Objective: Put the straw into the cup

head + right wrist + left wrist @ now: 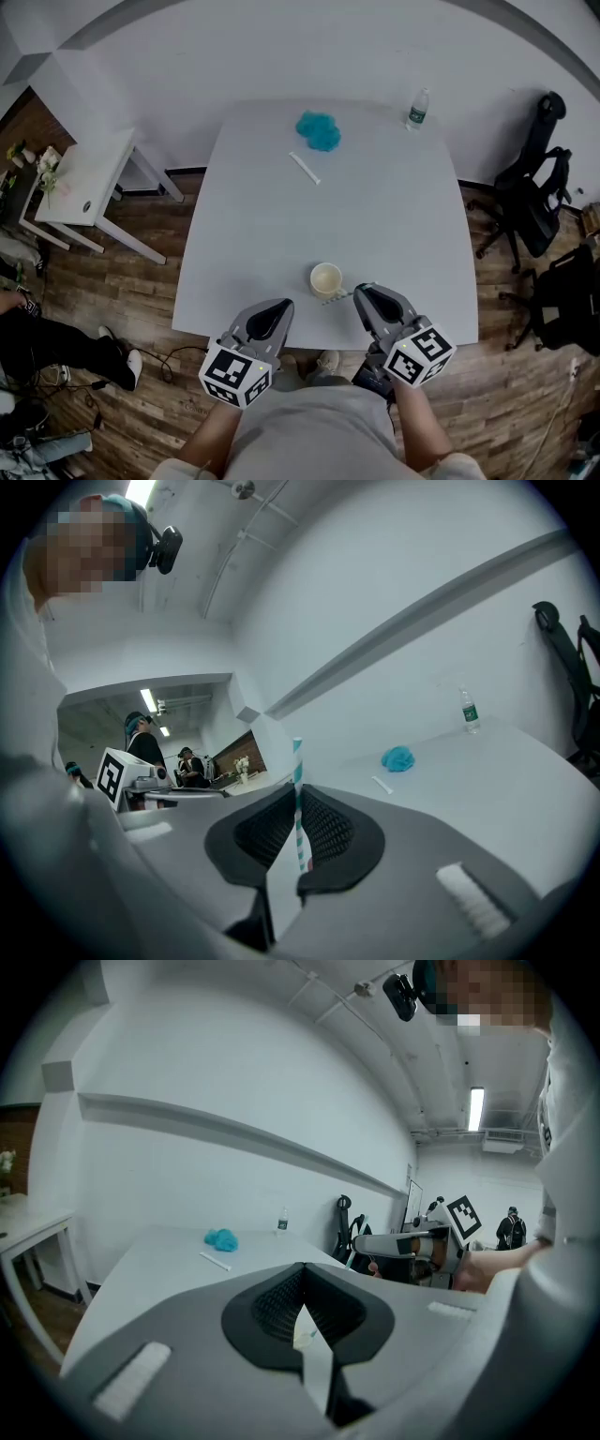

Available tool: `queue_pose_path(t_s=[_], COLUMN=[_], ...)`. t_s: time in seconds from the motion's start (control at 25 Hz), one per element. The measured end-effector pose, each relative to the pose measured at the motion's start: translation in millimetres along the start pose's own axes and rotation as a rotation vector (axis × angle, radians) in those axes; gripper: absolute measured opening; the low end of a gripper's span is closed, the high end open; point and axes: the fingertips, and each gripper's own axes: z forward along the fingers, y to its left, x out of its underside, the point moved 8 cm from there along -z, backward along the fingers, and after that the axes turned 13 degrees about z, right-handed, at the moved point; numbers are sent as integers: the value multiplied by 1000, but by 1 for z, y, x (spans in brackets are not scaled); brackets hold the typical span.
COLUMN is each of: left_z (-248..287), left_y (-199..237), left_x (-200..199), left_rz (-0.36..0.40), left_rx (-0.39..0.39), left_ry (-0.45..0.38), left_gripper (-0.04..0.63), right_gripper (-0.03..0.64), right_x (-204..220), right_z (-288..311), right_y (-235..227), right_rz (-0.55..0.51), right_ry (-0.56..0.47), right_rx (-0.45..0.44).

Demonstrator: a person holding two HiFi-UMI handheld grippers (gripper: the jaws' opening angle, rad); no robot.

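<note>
A cream paper cup [326, 279] stands near the front edge of the white table [394, 216]. My right gripper [360, 292] is just right of the cup and shut on a teal-and-white striped straw [337, 298] whose free end reaches toward the cup's base. In the right gripper view the straw [298, 761] stands upright between the pressed pads of the right gripper [296, 797]. My left gripper [281, 309] hovers at the table's edge, left of and nearer than the cup. Its jaw tips meet in the left gripper view [302, 1269], with nothing held.
At the table's far side lie a blue crumpled cloth [319, 130], a white paper strip [304, 168] and a water bottle [417, 110]. A small white side table [80, 183] stands left; black chairs [536, 202] stand right. A seated person's legs [56, 347] are at lower left.
</note>
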Motion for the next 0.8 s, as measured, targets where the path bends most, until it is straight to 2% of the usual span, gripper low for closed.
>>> queue_pose_path(t_s=[0.48,0.8], left_z=[26,37], left_y=[23,35], left_x=[-4,5], left_rz=[9,-14], left_rx=[79,108], left_ry=[14,23], left_gripper=[18,18], right_gripper=[28,28], right_x=[-5,-6], right_z=[2,13], right_y=[-13,-25], right_rz=[51,56], right_ry=[-45,-48], right_rx=[96,143])
